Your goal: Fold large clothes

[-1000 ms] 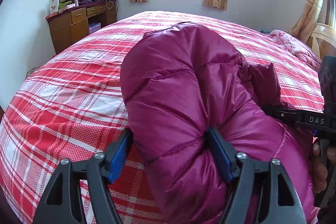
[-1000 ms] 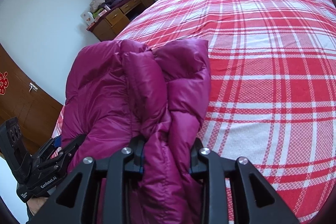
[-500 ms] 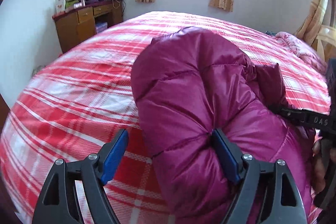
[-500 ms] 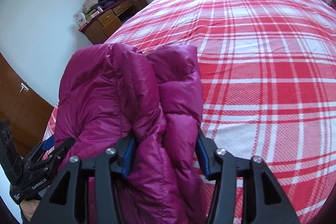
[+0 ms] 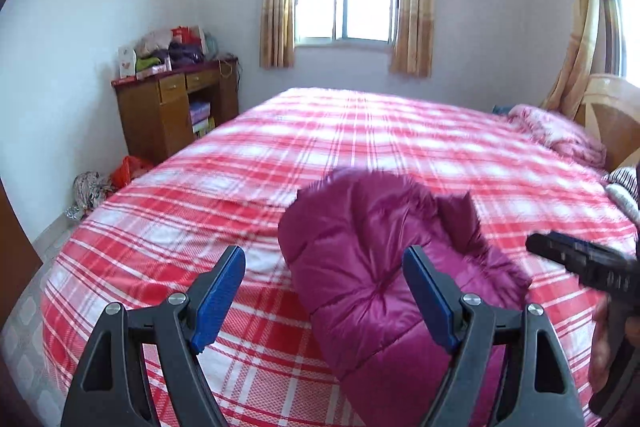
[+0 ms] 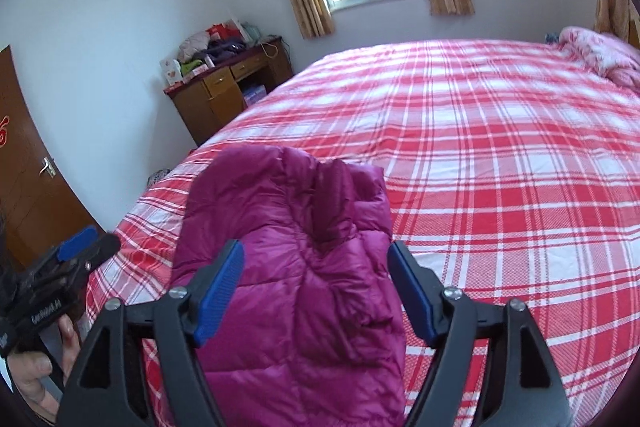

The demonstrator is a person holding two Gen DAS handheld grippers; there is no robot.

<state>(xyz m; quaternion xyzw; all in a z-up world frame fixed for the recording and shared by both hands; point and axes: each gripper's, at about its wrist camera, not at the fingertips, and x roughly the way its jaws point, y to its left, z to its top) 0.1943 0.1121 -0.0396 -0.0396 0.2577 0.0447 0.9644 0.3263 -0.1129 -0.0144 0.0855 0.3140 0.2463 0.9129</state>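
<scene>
Magenta jacket: folded on bed, I judge.
Left gripper: fingers apart.
Right gripper: fingers apart.
Next: I press the 12 o'clock edge flat.

A puffy purple-pink down jacket lies folded in a soft, shiny, quilted lump on the red and white checked bed, near its edge.
</scene>
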